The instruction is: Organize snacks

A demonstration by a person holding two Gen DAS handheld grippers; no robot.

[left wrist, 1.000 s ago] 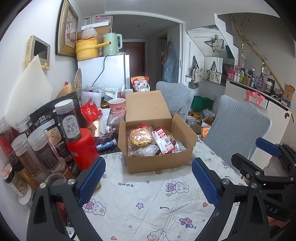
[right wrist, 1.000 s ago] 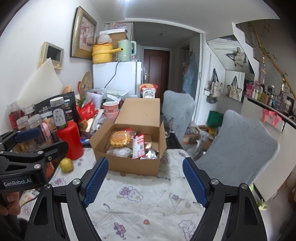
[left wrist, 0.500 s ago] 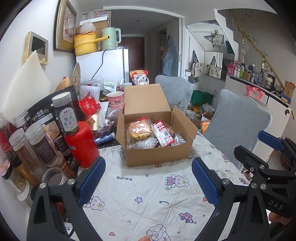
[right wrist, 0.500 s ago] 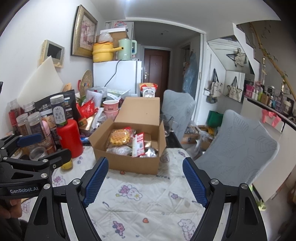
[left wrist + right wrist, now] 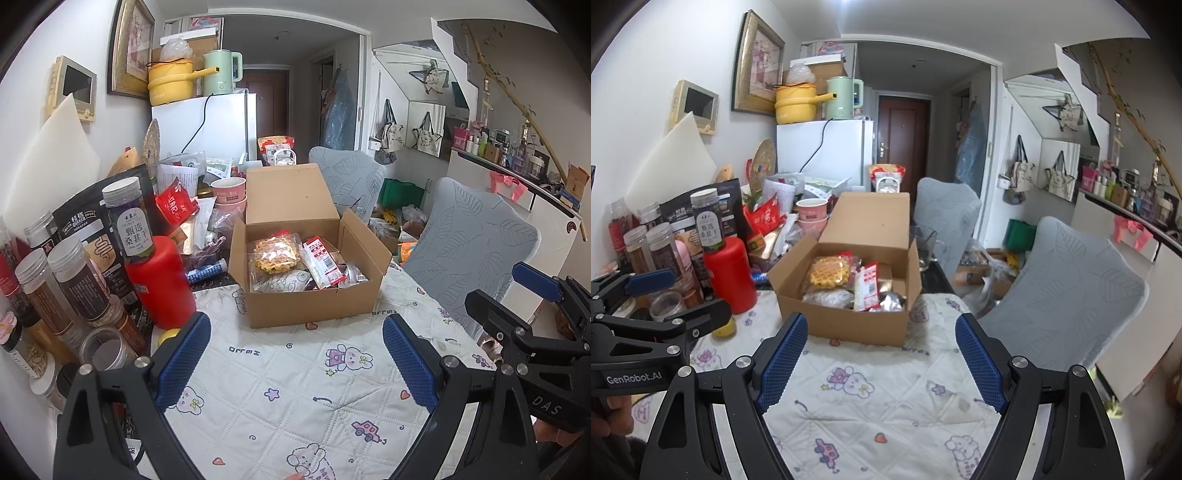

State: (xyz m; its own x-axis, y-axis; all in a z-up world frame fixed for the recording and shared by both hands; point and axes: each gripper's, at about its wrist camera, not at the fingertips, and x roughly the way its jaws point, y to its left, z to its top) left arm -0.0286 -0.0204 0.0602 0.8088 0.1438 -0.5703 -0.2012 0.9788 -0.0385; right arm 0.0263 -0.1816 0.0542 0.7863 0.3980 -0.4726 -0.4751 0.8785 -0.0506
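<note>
Both views are showing the cardboard box (image 5: 310,269) a touch nearer than a second ago — I'm easing my tongs in over the quilted cloth (image 5: 295,387). My left gripper (image 5: 295,363) and right gripper (image 5: 882,360) are both hanging spread wide, gripping nothing. Snacks are sitting inside the open box: the waffle pack (image 5: 829,272) on the left, the red-and-white packet (image 5: 867,286) upright in the middle. I'm judging it best to come in level over the front wall and pinch one packet's edge — not two.
</note>
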